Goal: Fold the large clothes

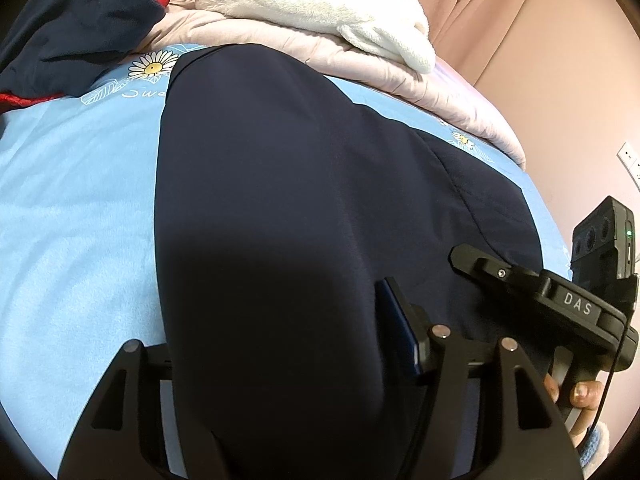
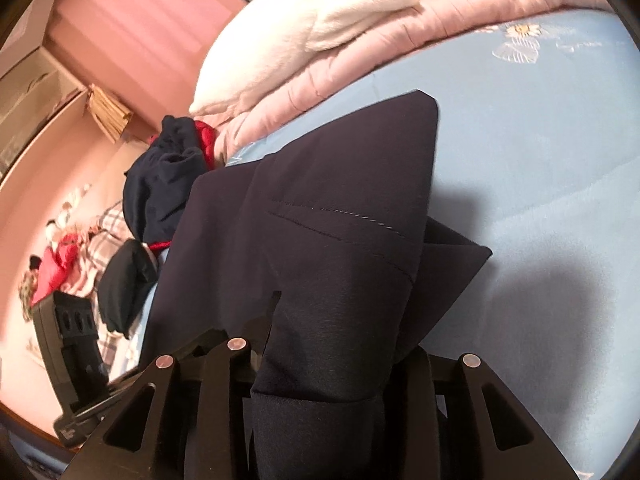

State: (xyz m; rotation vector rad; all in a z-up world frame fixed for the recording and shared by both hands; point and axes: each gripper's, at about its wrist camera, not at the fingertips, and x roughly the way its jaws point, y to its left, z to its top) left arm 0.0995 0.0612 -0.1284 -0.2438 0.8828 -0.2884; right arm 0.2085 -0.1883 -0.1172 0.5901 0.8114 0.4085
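Navy garment (image 1: 304,200) lies on the blue bed (image 1: 72,200), near end lifted. Left tongs (image 1: 280,364) and right tongs (image 2: 320,380) both pinch its near edge. Keep pinches level, carry the edge far evenly, avoid the pink quilt (image 1: 280,40).
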